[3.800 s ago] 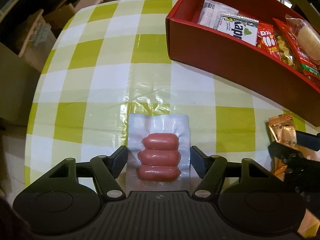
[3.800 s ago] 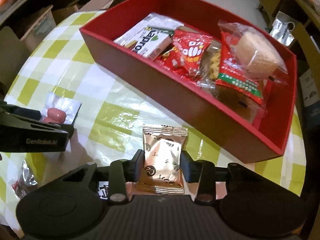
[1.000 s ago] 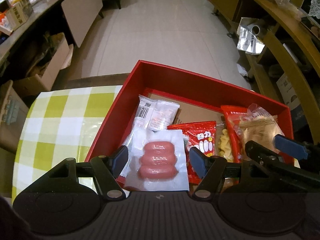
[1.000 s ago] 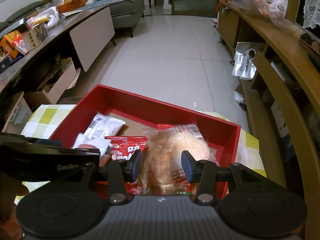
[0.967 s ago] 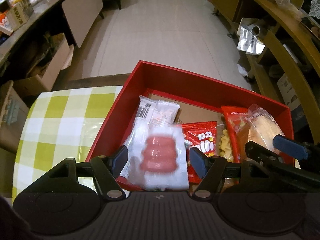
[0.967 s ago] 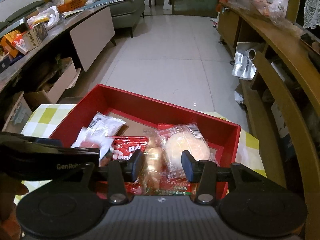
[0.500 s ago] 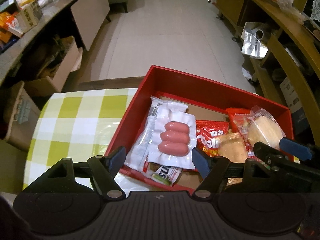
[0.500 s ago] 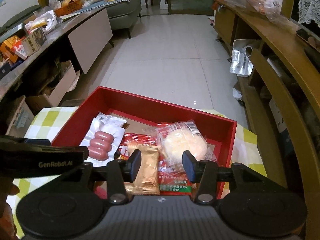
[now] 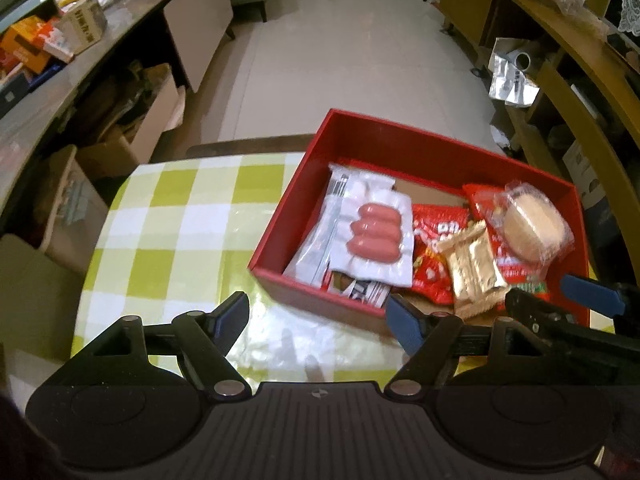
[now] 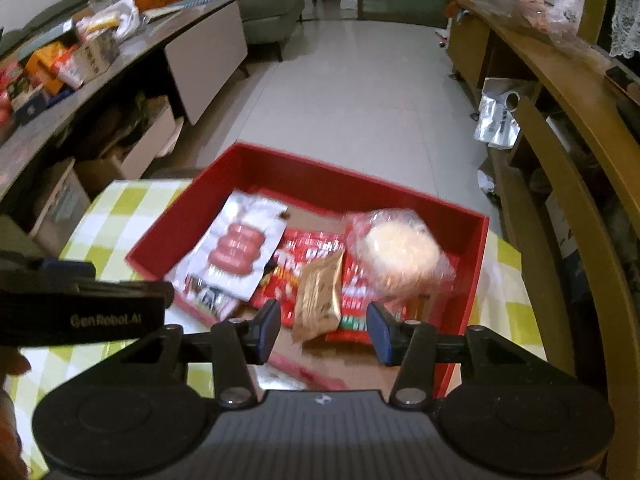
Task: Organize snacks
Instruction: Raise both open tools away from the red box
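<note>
Checked yellow-and-white cloth [image 9: 172,232] covers the table, with tiled floor and cluttered shelves beyond. Both packets I was carrying a moment ago now lie in the red box [image 9: 400,136]: the sausage pack [image 9: 374,236] sits at about 9 o'clock inside it, on top of a clear wrapper, and the gold packet [image 9: 474,270] lies near 6 o'clock, across the red snack bags [image 9: 434,248]. My left gripper [image 9: 318,316] has just been opening and stands wide with nothing between its jaws; my right gripper [image 10: 322,326] has also been opening a little, jaws parted and empty, the gold packet [image 10: 318,298] lying clear below them. I judge this drop done, so both hands are free for whatever is left outside the box. Left view shows bare cloth at 8 o'clock with no snack on it, and my right gripper's tips at 3 o'clock. Right view alone shows the box's right wall [image 10: 474,276], the wrapped bun [image 10: 400,254] against it, and the left gripper's side at 9 o'clock.
</note>
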Demonstrator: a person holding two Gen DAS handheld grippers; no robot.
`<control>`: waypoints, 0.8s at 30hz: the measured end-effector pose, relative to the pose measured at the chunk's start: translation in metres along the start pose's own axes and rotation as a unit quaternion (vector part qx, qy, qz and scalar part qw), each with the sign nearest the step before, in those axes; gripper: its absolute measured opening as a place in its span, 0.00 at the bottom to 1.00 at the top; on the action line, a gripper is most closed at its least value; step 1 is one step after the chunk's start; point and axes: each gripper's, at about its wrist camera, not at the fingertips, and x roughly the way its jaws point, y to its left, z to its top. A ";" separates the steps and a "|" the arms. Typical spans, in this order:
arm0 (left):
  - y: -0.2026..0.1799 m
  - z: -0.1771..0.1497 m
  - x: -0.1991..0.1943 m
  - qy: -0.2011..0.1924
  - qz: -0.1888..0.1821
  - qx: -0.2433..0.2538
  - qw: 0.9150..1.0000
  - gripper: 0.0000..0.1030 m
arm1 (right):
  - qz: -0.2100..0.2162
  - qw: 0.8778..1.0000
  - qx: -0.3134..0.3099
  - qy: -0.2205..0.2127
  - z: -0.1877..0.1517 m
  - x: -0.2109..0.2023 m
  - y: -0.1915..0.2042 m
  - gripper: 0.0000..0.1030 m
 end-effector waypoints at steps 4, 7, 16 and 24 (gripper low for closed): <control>0.004 -0.016 -0.004 0.006 0.007 0.005 1.000 0.79 | 0.006 1.000 -0.007 0.013 -0.012 -0.002 0.007 0.54; 0.008 -0.029 -0.006 0.012 0.014 0.010 1.000 0.79 | 0.009 1.000 -0.016 0.018 -0.022 -0.006 0.014 0.55; 0.022 -0.064 -0.021 0.020 0.021 0.009 1.000 0.81 | 0.025 0.998 -0.038 0.030 -0.046 -0.019 0.034 0.56; 0.027 -0.088 -0.027 0.031 0.028 0.010 0.999 0.81 | 0.036 0.997 -0.047 0.052 -0.065 -0.023 0.042 0.56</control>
